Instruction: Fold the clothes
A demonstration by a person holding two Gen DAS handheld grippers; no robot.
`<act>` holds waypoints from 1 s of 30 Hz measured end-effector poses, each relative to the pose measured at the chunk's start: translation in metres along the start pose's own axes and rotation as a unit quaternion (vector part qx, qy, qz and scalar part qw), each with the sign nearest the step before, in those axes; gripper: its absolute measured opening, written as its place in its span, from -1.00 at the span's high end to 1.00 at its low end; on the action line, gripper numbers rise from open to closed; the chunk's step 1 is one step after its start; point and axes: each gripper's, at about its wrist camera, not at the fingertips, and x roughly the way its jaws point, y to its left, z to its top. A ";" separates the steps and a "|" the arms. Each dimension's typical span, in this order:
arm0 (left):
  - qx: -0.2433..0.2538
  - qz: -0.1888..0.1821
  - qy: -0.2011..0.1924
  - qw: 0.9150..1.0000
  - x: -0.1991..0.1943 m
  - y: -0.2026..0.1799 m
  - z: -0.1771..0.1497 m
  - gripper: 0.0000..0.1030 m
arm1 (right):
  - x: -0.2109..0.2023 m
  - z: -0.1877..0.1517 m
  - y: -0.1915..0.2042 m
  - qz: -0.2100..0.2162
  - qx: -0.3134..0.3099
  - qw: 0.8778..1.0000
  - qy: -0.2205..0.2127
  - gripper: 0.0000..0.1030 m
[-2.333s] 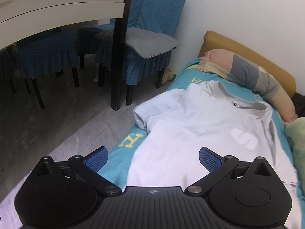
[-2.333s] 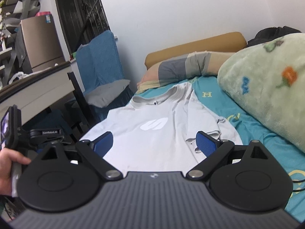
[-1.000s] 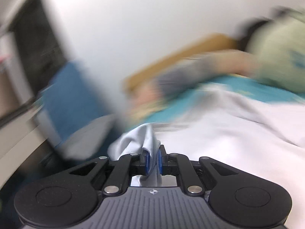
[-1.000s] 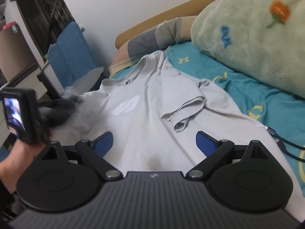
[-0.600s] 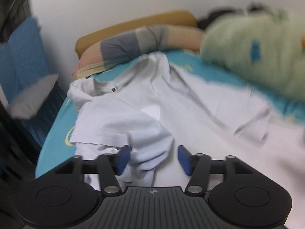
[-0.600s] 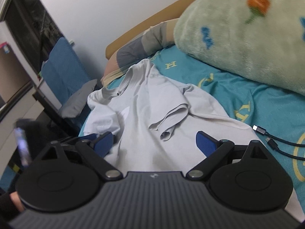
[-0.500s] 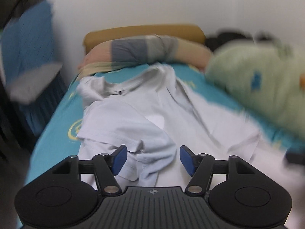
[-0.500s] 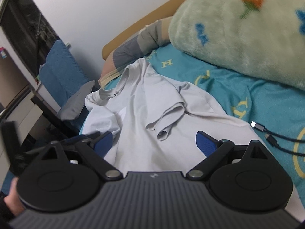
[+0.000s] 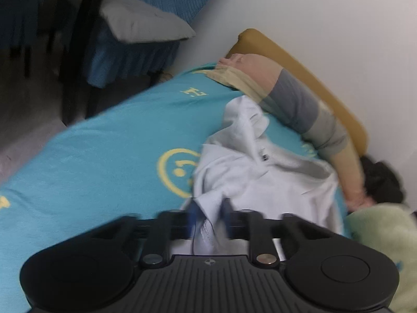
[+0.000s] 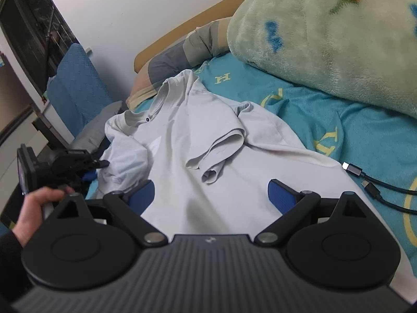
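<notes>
A light grey T-shirt (image 10: pixel 198 140) lies on the teal bedsheet, both sleeves folded inward. In the left wrist view the shirt (image 9: pixel 260 177) is bunched, and my left gripper (image 9: pixel 209 219) is nearly shut on its left edge fabric, motion-blurred. In the right wrist view the left gripper (image 10: pixel 78 163) shows at the shirt's left side, held by a hand. My right gripper (image 10: pixel 211 193) is open and empty above the shirt's lower part.
A green fleece blanket (image 10: pixel 338 39) lies at the right. A striped pillow (image 9: pixel 299 104) sits at the headboard. Two cable ends (image 10: pixel 365 180) lie on the teal sheet (image 9: pixel 91 161). Blue-covered chairs (image 9: pixel 146 26) and a dark table leg stand left of the bed.
My left gripper let go of the folded left sleeve, swung left and has closed on the shirt's left edge. My right gripper stayed open and moved little.
</notes>
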 end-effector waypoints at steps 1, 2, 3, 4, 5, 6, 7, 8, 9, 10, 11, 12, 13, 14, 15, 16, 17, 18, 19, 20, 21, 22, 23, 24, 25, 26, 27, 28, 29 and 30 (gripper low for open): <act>0.011 0.001 -0.001 1.000 -0.001 -0.003 0.004 0.87 | 0.001 -0.001 0.001 -0.001 -0.007 1.000 -0.001 -0.85; 0.027 0.002 -0.001 1.000 -0.004 -0.006 0.010 0.87 | 0.001 -0.003 0.003 -0.002 -0.013 1.000 -0.002 -0.85; 0.037 0.001 0.001 0.999 -0.007 -0.005 0.019 0.88 | 0.002 -0.004 0.004 -0.003 -0.020 1.000 -0.003 -0.85; 0.042 -0.003 0.004 0.999 -0.011 -0.003 0.031 0.88 | 0.003 -0.005 0.007 -0.006 -0.029 1.000 -0.003 -0.85; 0.048 -0.007 0.006 0.999 -0.015 -0.001 0.042 0.88 | 0.004 -0.007 0.009 -0.007 -0.038 0.999 -0.002 -0.85; 0.054 -0.009 0.010 0.998 -0.017 0.003 0.055 0.88 | 0.006 -0.008 0.012 -0.009 -0.049 0.999 -0.003 -0.85; 0.062 -0.009 0.016 0.998 -0.019 0.008 0.069 0.88 | 0.007 -0.010 0.015 -0.011 -0.060 0.998 -0.003 -0.85; 0.069 -0.002 0.019 0.997 -0.021 0.013 0.083 0.88 | 0.008 -0.011 0.017 -0.012 -0.070 0.997 -0.003 -0.85; 0.077 0.010 0.020 0.997 -0.024 0.018 0.097 0.88 | 0.010 -0.012 0.019 -0.013 -0.080 0.997 -0.003 -0.85; 0.084 0.022 0.021 0.996 -0.026 0.023 0.111 0.88 | 0.012 -0.014 0.021 -0.014 -0.089 0.996 -0.002 -0.85; 0.093 0.039 0.020 0.995 -0.026 0.029 0.122 0.88 | 0.014 -0.015 0.023 -0.015 -0.096 0.995 0.000 -0.85; 0.104 0.059 0.019 0.993 -0.024 0.036 0.130 0.89 | 0.016 -0.016 0.023 -0.016 -0.100 0.995 0.002 -0.85; 0.115 0.079 0.018 0.990 -0.023 0.043 0.138 0.90 | 0.018 -0.018 0.024 -0.018 -0.104 0.994 0.005 -0.85; 0.126 0.100 0.016 0.987 -0.022 0.049 0.147 0.91 | 0.020 -0.019 0.025 -0.019 -0.107 0.994 0.008 -0.85; 0.137 0.120 0.015 0.983 -0.020 0.056 0.155 0.91 | 0.021 -0.019 0.025 -0.019 -0.108 0.994 0.009 -0.85; 0.148 0.140 0.014 0.979 -0.019 0.063 0.163 0.91 | 0.023 -0.019 0.025 -0.019 -0.109 0.994 0.010 -0.85; 0.153 0.162 0.010 0.975 -0.016 0.071 0.169 0.91 | 0.024 -0.020 0.025 -0.019 -0.110 0.994 0.011 -0.85; 0.150 0.189 0.003 0.970 -0.012 0.083 0.172 0.91 | 0.025 -0.020 0.024 -0.018 -0.110 0.994 0.011 -0.85; 0.142 0.216 -0.003 0.966 -0.008 0.095 0.173 0.91 | 0.025 -0.020 0.024 -0.017 -0.109 0.994 0.010 -0.85; 0.132 0.233 -0.004 0.964 -0.005 0.107 0.172 0.91 | 0.026 -0.020 0.024 -0.016 -0.110 0.994 0.010 -0.85; 0.118 0.237 -0.003 0.964 -0.004 0.117 0.169 0.89 | 0.027 -0.020 0.024 -0.016 -0.110 0.994 0.010 -0.85; 0.101 0.236 -0.002 0.966 -0.005 0.126 0.165 0.88 | 0.027 -0.020 0.024 -0.015 -0.110 0.994 0.010 -0.85; 0.084 0.236 0.000 0.968 -0.005 0.136 0.161 0.87 | 0.028 -0.020 0.025 -0.015 -0.111 0.994 0.010 -0.85; 0.067 0.235 0.001 0.970 -0.006 0.145 0.156 0.83 | 0.029 -0.021 0.025 -0.015 -0.111 0.994 0.010 -0.85; 0.051 0.234 0.003 0.971 -0.007 0.155 0.152 0.72 | 0.029 -0.021 0.025 -0.015 -0.111 0.994 0.010 -0.85; 0.031 0.228 0.005 0.973 -0.011 0.163 0.146 0.64 | 0.029 -0.021 0.026 -0.015 -0.112 0.994 0.009 -0.85; 0.008 0.214 0.007 0.977 -0.018 0.168 0.139 0.45 | 0.029 -0.021 0.026 -0.014 -0.112 0.994 0.009 -0.85; -0.015 0.198 0.009 0.980 -0.026 0.173 0.132 0.26 | 0.030 -0.020 0.026 -0.014 -0.112 0.994 0.009 -0.85; -0.040 0.180 0.011 0.983 -0.036 0.179 0.123 0.21 | 0.029 -0.020 0.026 -0.014 -0.112 0.994 0.009 -0.85; -0.056 0.160 0.014 0.985 -0.046 0.182 0.115 0.19 | 0.029 -0.020 0.026 -0.013 -0.112 0.994 0.009 -0.85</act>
